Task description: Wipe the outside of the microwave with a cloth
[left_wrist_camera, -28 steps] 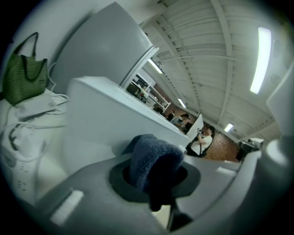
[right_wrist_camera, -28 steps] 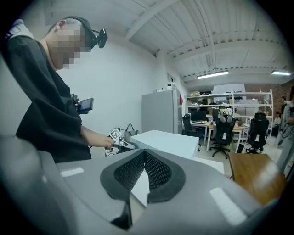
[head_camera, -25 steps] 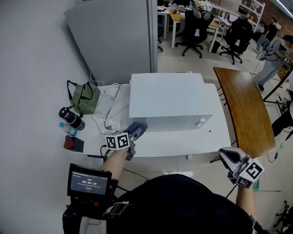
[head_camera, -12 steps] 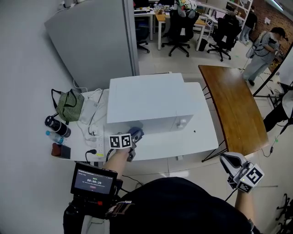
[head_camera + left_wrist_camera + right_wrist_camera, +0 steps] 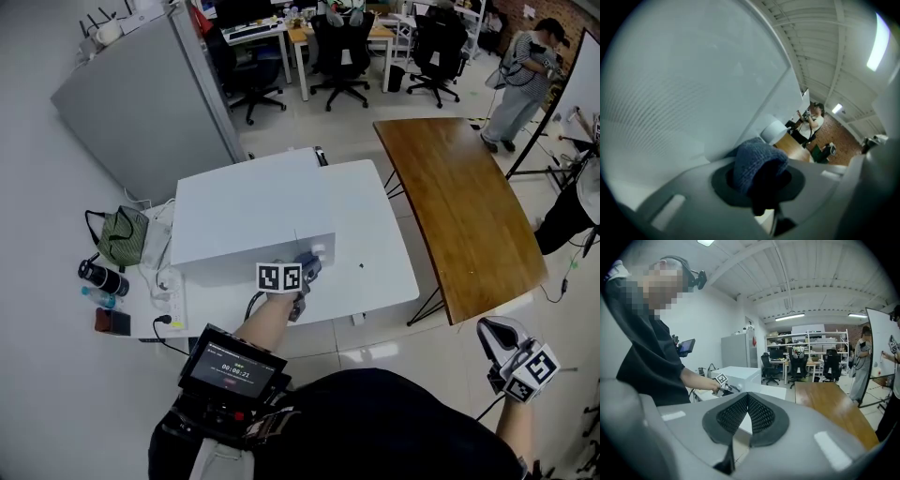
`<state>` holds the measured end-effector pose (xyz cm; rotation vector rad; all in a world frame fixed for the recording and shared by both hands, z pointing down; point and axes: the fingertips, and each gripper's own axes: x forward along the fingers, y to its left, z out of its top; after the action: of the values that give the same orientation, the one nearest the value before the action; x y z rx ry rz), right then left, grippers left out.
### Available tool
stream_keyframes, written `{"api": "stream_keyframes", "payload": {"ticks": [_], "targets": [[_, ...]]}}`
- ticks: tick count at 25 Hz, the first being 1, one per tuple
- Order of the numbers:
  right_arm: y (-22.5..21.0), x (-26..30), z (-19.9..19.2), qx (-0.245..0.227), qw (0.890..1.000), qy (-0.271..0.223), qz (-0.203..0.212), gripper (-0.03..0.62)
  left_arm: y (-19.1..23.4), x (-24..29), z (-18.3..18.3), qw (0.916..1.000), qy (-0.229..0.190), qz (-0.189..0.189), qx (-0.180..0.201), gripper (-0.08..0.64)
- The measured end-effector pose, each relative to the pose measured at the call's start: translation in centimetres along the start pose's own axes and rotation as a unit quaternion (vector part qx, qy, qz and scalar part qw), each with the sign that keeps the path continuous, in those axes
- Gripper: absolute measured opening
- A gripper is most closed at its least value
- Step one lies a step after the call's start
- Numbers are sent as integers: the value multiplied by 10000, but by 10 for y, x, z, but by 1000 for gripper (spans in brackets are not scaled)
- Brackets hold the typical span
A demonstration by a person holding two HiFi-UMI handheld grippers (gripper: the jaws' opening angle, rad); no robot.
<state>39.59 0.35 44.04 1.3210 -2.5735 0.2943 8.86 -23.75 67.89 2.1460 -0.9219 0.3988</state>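
Note:
The white microwave (image 5: 248, 211) stands on a white table (image 5: 375, 253). My left gripper (image 5: 304, 277) is shut on a blue cloth (image 5: 308, 264) and presses it against the front face near the right end, by the white knob (image 5: 320, 251). In the left gripper view the cloth (image 5: 757, 159) is bunched between the jaws, the microwave front (image 5: 689, 79) fills the frame and the knob (image 5: 774, 132) sits just beyond. My right gripper (image 5: 500, 339) hangs low at the right, off the table. Its pads (image 5: 761, 414) meet with nothing between them.
A green bag (image 5: 119, 236), a dark bottle (image 5: 100, 278) and a power strip with cables (image 5: 170, 277) lie left of the microwave. A wooden table (image 5: 459, 197) stands to the right, a grey cabinet (image 5: 141, 98) behind. A person (image 5: 523, 70) and office chairs (image 5: 342, 47) are farther back.
My left gripper has slid the cloth rightwards along the microwave's front, from the left part to the knob end. The head view has shifted with it. The right gripper stays low.

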Motion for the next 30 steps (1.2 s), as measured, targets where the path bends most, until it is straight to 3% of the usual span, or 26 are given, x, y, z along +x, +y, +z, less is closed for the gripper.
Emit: {"api": "stream_keyframes", "payload": {"ticks": [3,7,10,14,18,23,30], "targets": [[4,-4,-1,-5,10000,-5,-28,6,-5,0,0,9997,69,-67,213,57],[36,17,9,-98,9998,-32,160,6,10,-35,-5,9997,-177,-157,-13,57],[82,57,33,-195,9988,-155,433,6,62,-93,-22,9989,-341,49,-311,57],[156,119,64,-154,9950,-299,940,6,159,-192,-43,9945,-524,634,-656,57],[217,170,81,-118,9907,-419,1286,6,222,-248,-40,9918,-641,904,-634,57],[243,183,93,-205,9916,-239,1257,6,232,-235,-39,9961,-262,766,-363,57],[184,132,75,-134,9960,-308,824,6,187,-160,-51,9972,152,646,-331,57]]}}
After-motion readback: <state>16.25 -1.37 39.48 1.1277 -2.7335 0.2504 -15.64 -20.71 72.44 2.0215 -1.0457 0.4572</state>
